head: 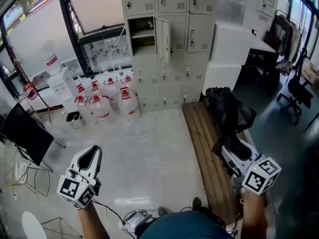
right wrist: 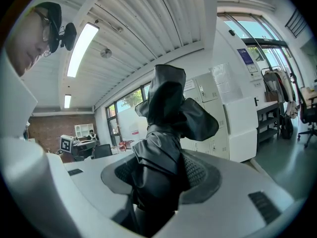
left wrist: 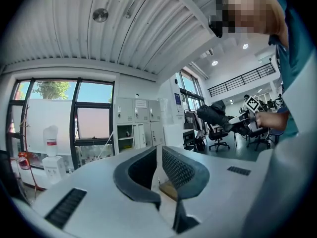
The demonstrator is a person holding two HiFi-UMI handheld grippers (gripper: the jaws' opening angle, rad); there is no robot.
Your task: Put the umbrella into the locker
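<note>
At the far left of the head view, a water dispenser (head: 59,78) stands under the window, with a cluster of red-capped water jugs (head: 107,101) on the pale floor beside it. Nearer the person, the left gripper (head: 96,149) hangs low over that floor; in the left gripper view its jaws (left wrist: 156,150) are drawn together to a thin slit, with nothing between them. Beyond the jugs stands the grey locker bank (head: 199,34), where one upper compartment (head: 141,38) is open and its door (head: 164,38) is swung out to the right. A white cabinet (head: 230,54) stands against the right end of the lockers. A wooden bench (head: 207,153) runs from the foot of the lockers toward the person. Over the bench, well apart from the open compartment, the right gripper (head: 227,146) pinches the black folded umbrella (head: 227,111). The right gripper view shows the jaws (right wrist: 161,165) pressed against the umbrella's (right wrist: 166,113) crumpled fabric from both sides, the bundle rising well past the tips. Office chairs (head: 294,91) stand at the far right.
</note>
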